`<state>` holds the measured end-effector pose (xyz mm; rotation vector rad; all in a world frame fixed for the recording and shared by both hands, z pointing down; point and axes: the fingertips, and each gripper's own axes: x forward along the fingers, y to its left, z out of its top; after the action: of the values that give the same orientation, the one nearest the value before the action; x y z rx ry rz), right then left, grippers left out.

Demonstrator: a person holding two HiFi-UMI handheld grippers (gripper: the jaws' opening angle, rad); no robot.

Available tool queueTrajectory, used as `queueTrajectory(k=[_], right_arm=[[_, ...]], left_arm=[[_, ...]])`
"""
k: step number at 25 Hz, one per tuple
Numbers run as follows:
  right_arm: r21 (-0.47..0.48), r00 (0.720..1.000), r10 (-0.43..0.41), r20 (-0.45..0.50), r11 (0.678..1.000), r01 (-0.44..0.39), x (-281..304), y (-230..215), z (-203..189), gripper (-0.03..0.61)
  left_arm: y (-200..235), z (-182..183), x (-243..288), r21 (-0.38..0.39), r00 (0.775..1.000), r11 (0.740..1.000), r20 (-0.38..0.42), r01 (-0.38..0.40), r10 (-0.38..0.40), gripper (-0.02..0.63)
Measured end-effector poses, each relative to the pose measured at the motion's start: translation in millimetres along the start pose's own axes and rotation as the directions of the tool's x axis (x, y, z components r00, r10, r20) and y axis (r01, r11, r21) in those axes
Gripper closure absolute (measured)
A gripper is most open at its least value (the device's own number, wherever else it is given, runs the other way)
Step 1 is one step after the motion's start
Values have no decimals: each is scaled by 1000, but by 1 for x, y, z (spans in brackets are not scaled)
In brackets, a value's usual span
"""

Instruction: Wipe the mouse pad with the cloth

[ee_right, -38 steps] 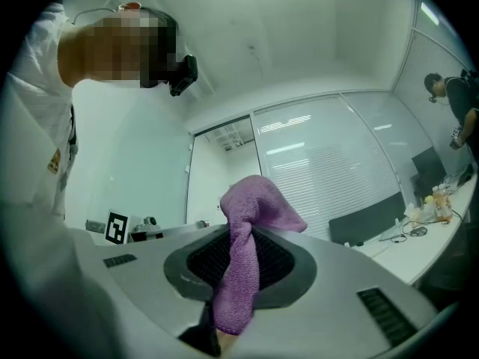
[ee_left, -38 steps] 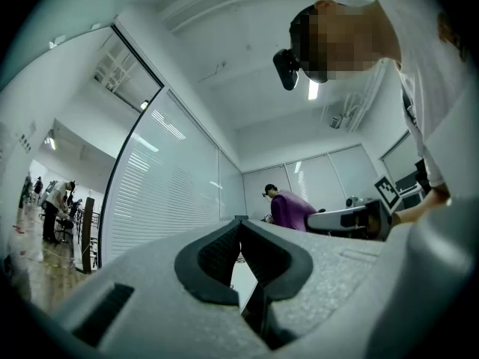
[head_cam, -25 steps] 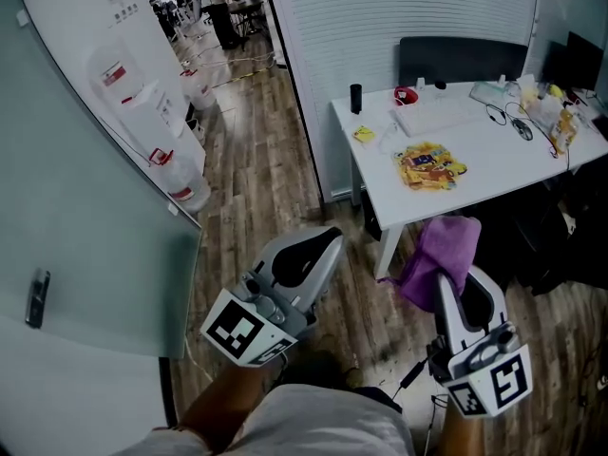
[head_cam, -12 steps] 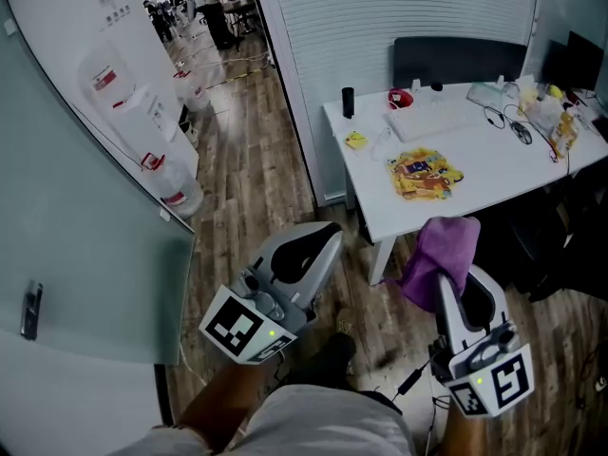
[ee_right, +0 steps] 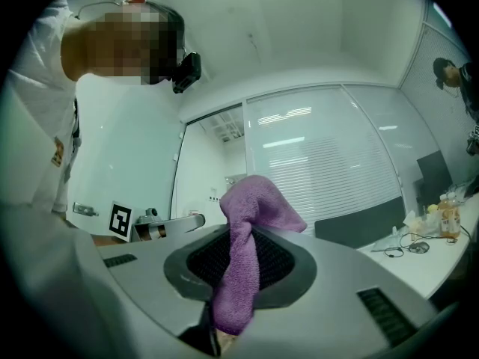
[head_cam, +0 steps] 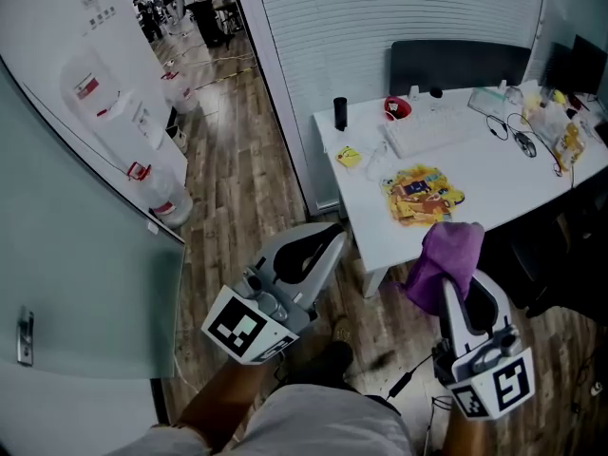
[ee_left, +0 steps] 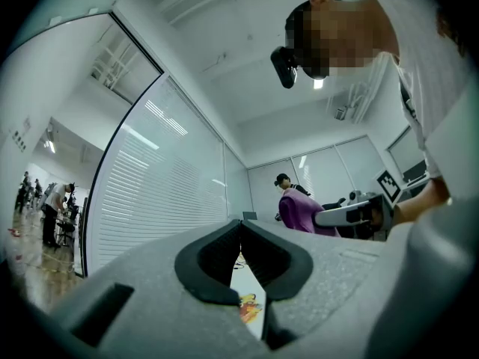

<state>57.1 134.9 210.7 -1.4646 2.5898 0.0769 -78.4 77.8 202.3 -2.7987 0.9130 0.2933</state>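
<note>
The right gripper's [ee_right: 238, 275] jaws are pressed together on a purple cloth [ee_right: 253, 223]. It is pinched along a narrow fold, and its free end bunches up above the jaws and flops to one side. The left gripper's [ee_left: 240, 254] jaws are closed against each other with nothing between them; only a thin sliver of the scene shows through lower down.

In the head view both grippers are held low in front of the person, the left one over the wooden floor [head_cam: 237, 150] and the right one near the front edge of a white tabletop [head_cam: 494, 183]. The two grippers are well apart. The cloth hangs from the right jaws and overlaps that front edge in the picture.

The mouse pad [head_cam: 423, 193], yellow with a colourful print, lies flat on the tabletop, just beyond the cloth and not touched by it. Behind the pad lies a white keyboard [head_cam: 429, 131], with a small red dish [head_cam: 398, 108] and a black cylinder [head_cam: 340, 113] near the far corner. A small yellow item [head_cam: 349, 157] lies to the pad's left. Dark cables [head_cam: 513, 126] lie further right. A dark chair back [head_cam: 459, 64] stands behind the tabletop, against a wall of white blinds [head_cam: 380, 27]. Large water bottles [head_cam: 163, 202] line the wall to the left.
</note>
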Motion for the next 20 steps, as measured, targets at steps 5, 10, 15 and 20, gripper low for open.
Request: queueTrajectory(k=[5,10,15,20], right_arm=[[-8,1000,-24,-7,1000,24,35,-29,-2,514],[-23,999,-42,-34,999,41,70,-56,-15,514],[-24,997,-61,-57,998,60,103,-77,-26,512],[-35,993,-73,-90,997,70,128,-87,-35,513]], left_arm=[[34,-8,30,7,1000,1000,7,17,-17,598],[70,-30,57,-19,999,999,-28,27,-28,598],[98,-49,80,-34,997,998,-52,57,-59,598],[114,-67,95,-60,993,994,-70,87,-92,598]])
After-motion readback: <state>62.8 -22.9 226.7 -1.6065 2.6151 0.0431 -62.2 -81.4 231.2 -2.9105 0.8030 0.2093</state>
